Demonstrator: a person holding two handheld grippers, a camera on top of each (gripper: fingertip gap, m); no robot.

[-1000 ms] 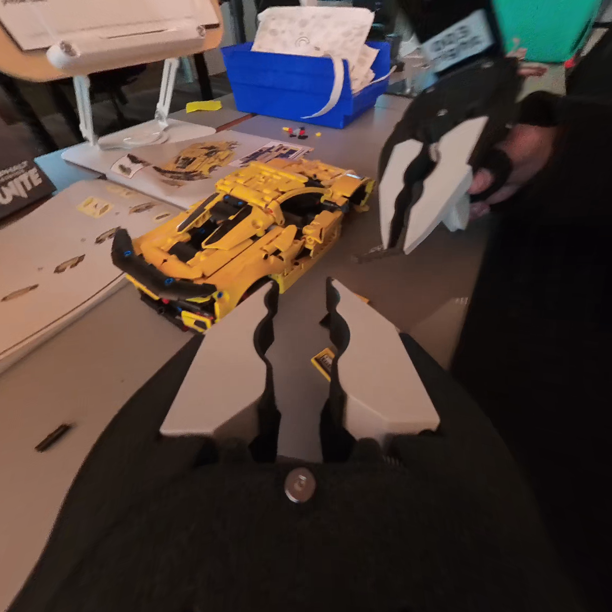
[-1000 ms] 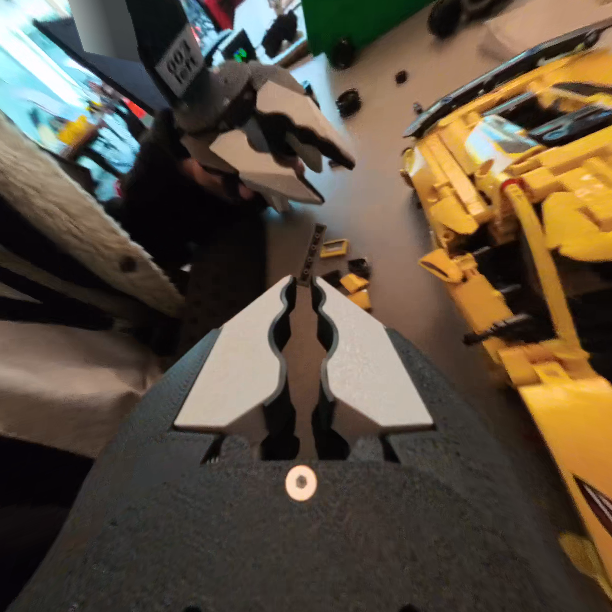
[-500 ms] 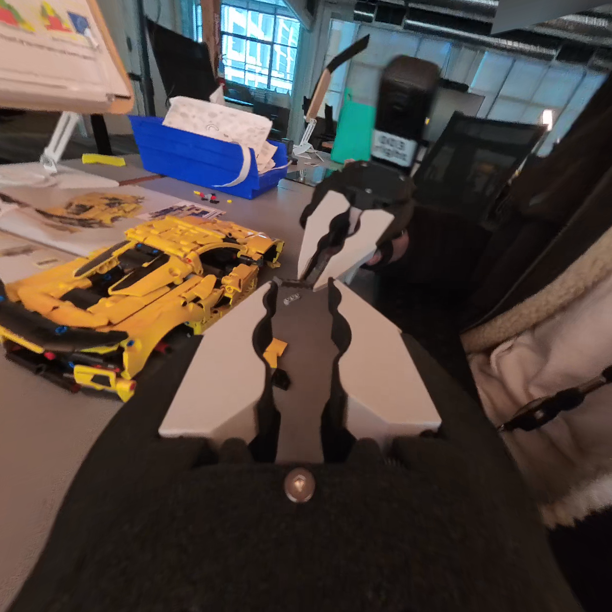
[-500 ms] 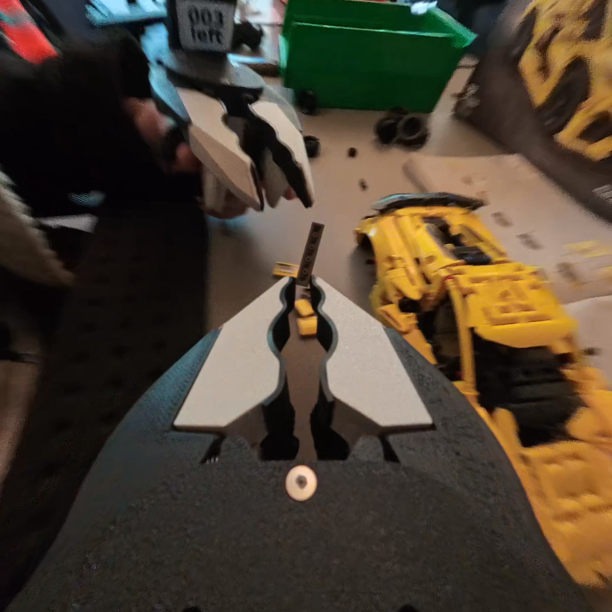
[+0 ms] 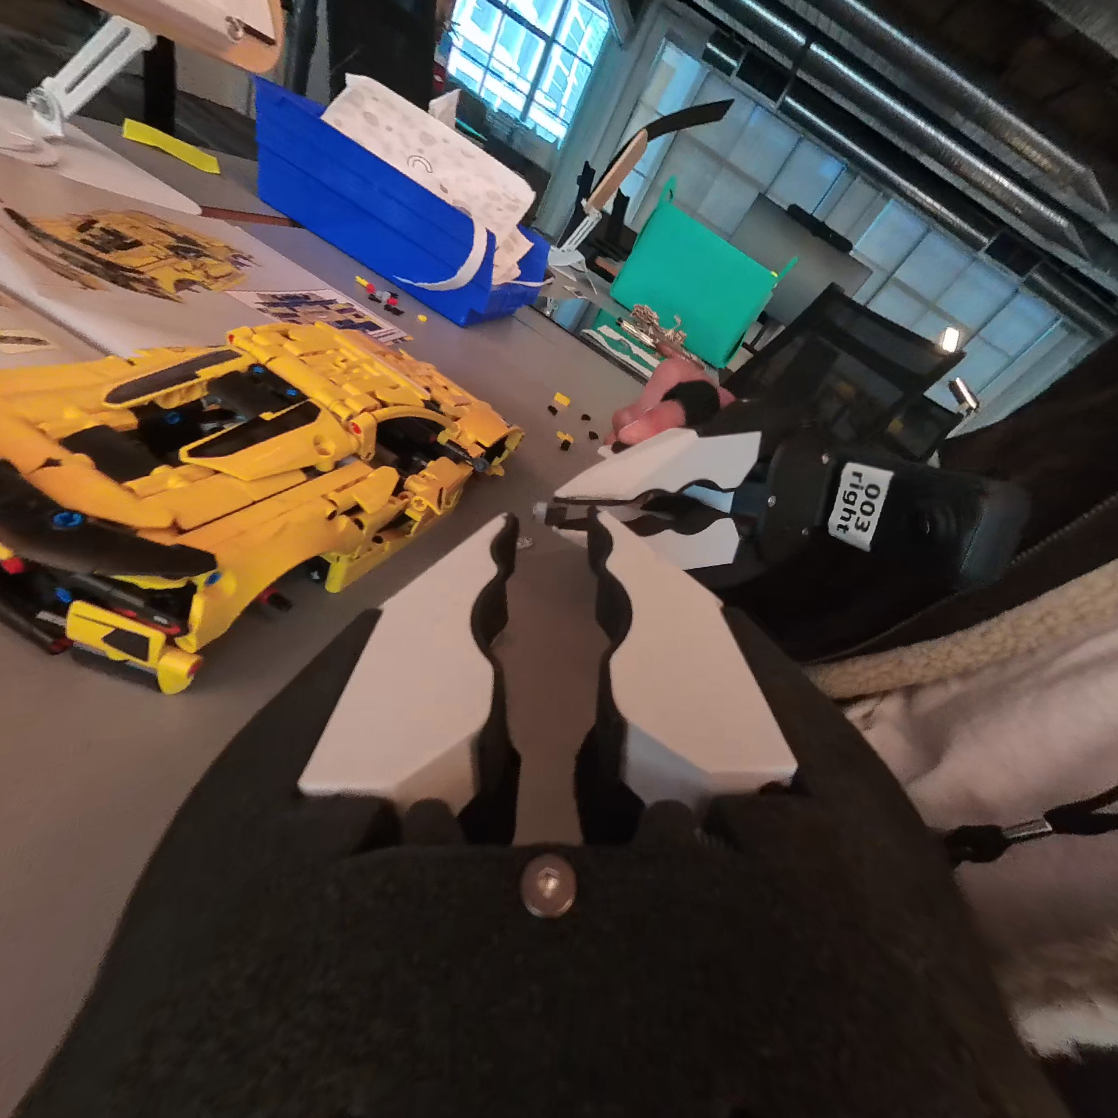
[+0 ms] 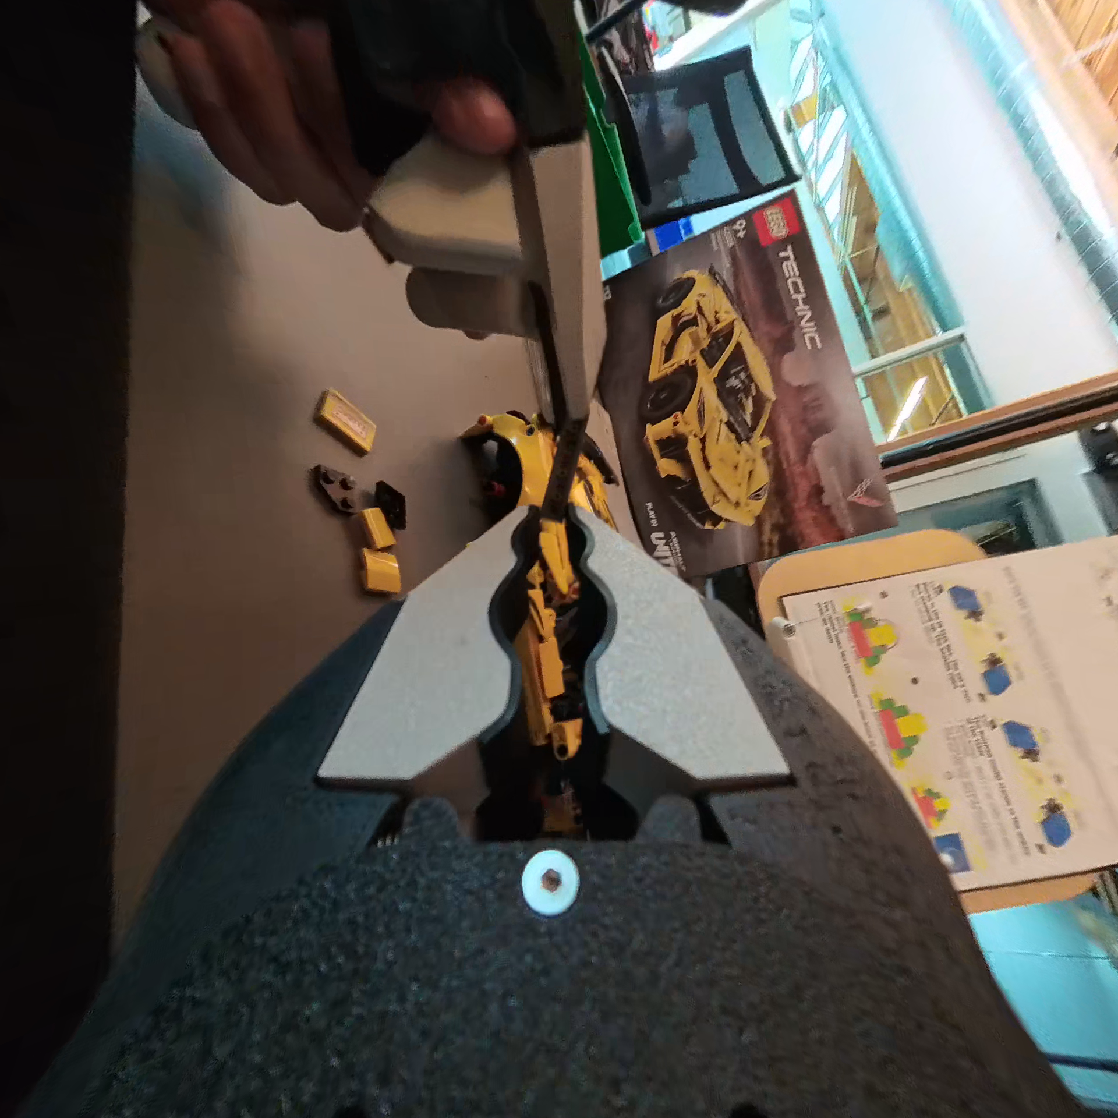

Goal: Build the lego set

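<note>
On a grey tabletop beside the yellow brick-built sports car, my right gripper, jaws clamping a thin black studded strip, has swung it to my narrowly parted left gripper for handover.

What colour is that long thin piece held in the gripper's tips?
Black, with a row of holes; the strip shows best in the right wrist view, pinched by the right gripper.

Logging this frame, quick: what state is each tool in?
Left tool: open, holding nothing.
Right tool: shut on a thin black beam at its fingertips.
</note>
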